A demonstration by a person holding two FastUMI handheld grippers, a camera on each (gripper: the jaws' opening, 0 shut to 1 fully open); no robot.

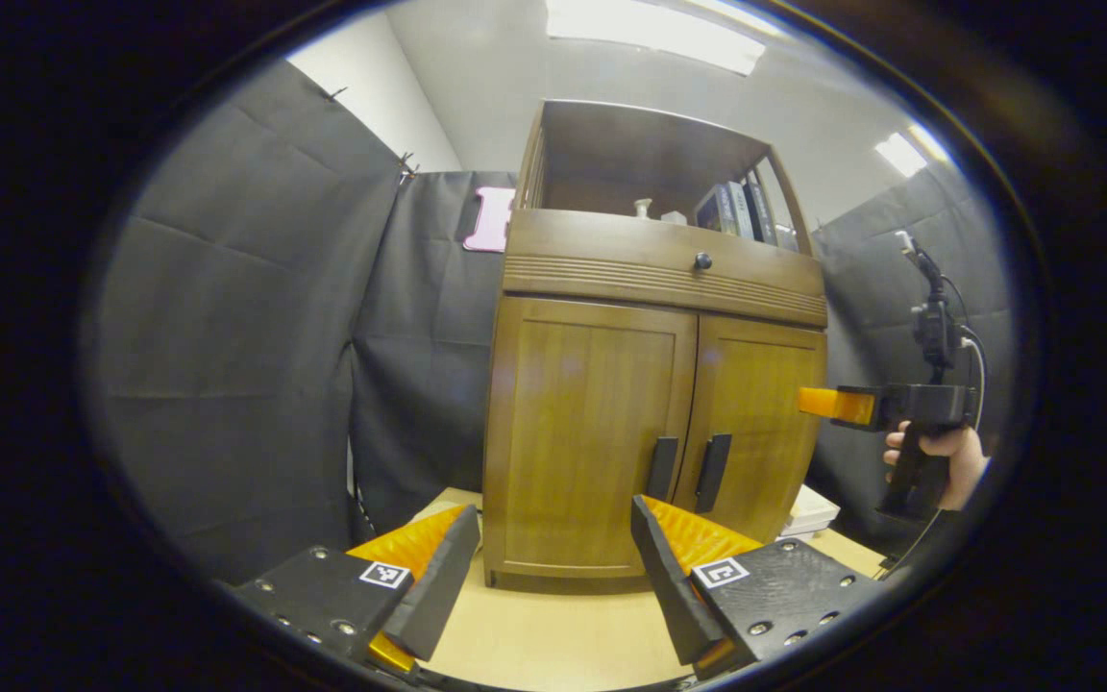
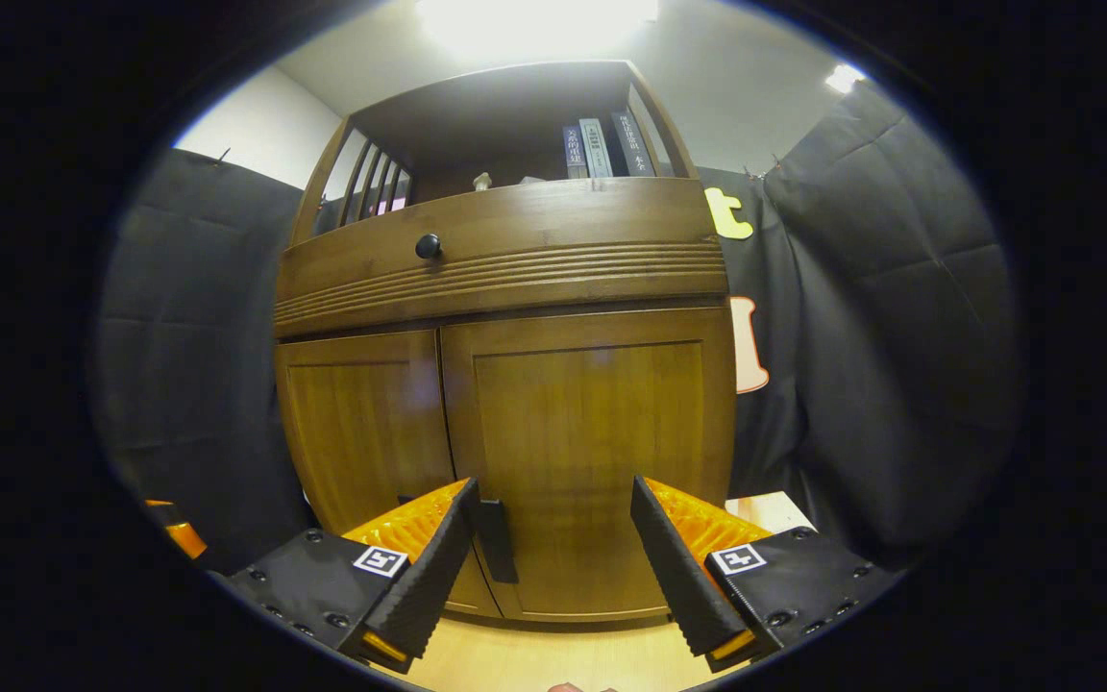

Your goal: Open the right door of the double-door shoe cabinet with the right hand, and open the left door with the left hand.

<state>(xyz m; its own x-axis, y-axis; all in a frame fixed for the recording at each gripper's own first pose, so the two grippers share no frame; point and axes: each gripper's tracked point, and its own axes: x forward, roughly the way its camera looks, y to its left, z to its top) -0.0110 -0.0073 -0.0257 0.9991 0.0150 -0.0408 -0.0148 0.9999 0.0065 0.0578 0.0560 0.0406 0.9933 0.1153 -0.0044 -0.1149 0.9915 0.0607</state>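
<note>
Glaring ceiling lights, fisheye-warped edges

Warm brown wood, dark fittings

Shoe cabinet glossy honey-brown; door handles black; drawer knob black; table pale tan.

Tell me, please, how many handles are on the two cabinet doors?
2, both dark vertical bars beside the centre seam: the left door handle on the left door's inner edge, the right door handle on the right door's inner edge. The round drawer knob above is not counted.
</note>
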